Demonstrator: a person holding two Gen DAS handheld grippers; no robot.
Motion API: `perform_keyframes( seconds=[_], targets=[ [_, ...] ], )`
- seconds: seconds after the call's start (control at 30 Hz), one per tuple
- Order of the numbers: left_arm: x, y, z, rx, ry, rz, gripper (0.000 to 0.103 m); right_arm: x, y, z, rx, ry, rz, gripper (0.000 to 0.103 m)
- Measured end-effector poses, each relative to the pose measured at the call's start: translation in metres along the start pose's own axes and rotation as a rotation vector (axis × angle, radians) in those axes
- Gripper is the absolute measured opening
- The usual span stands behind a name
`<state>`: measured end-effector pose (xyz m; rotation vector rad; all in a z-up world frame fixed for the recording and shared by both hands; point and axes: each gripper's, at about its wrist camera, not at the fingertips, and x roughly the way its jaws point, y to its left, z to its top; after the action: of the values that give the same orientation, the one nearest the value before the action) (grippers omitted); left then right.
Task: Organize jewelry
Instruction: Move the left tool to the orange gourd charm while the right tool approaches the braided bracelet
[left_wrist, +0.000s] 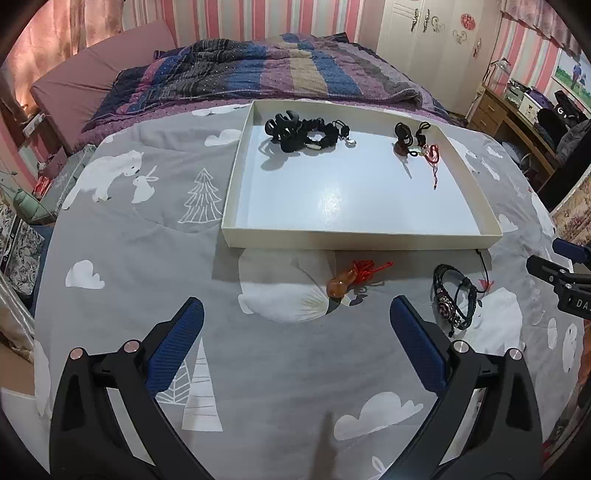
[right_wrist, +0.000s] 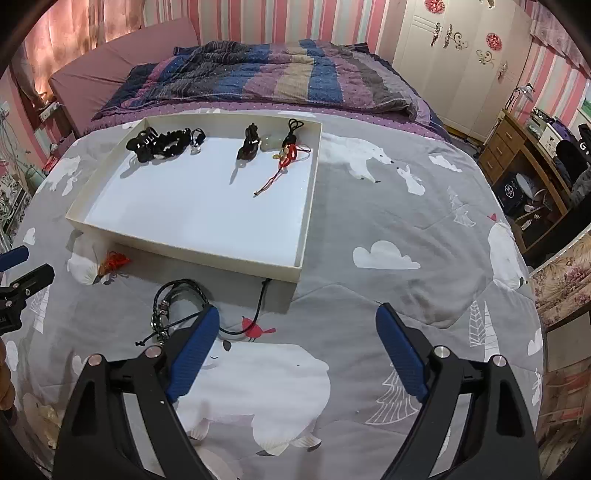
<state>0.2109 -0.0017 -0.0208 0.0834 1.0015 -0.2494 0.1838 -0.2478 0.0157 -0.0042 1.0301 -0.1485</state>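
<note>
A shallow white tray (left_wrist: 362, 238) (right_wrist: 192, 254) lies on the grey bedspread. At its far side sit a black hair claw and scrunchie (left_wrist: 299, 131) (right_wrist: 159, 142) and a dark pendant with red cord (left_wrist: 417, 146) (right_wrist: 273, 147). In front of the tray lie an amber pendant on red cord (left_wrist: 341, 282) (right_wrist: 110, 264) and a black braided bracelet (left_wrist: 454, 299) (right_wrist: 173, 310). My left gripper (left_wrist: 295, 310) is open above the bedspread, the amber pendant just beyond its fingers. My right gripper (right_wrist: 295, 317) is open, its left finger (right_wrist: 192, 350) over the bracelet's cord. Nothing is held.
A striped purple and blue quilt (left_wrist: 258, 70) is bunched at the head of the bed. A wooden desk with clutter (left_wrist: 524, 110) stands to the right, a white wardrobe (right_wrist: 461, 48) behind. Bedspread extends right of the tray (right_wrist: 406, 206).
</note>
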Motion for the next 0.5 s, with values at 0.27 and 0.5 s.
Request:
perform_keyframes(
  seconds=[0.27,0.5],
  targets=[
    [0.007,-0.003,0.001,0.012,0.006,0.002,0.1,0.009,0.005,0.001,-0.008,0.019,-0.007,0.087],
    [0.011,-0.004,0.002,0.023,0.011,-0.005,0.1,0.017,0.01,0.002,-0.02,0.036,-0.01,0.087]
  ],
)
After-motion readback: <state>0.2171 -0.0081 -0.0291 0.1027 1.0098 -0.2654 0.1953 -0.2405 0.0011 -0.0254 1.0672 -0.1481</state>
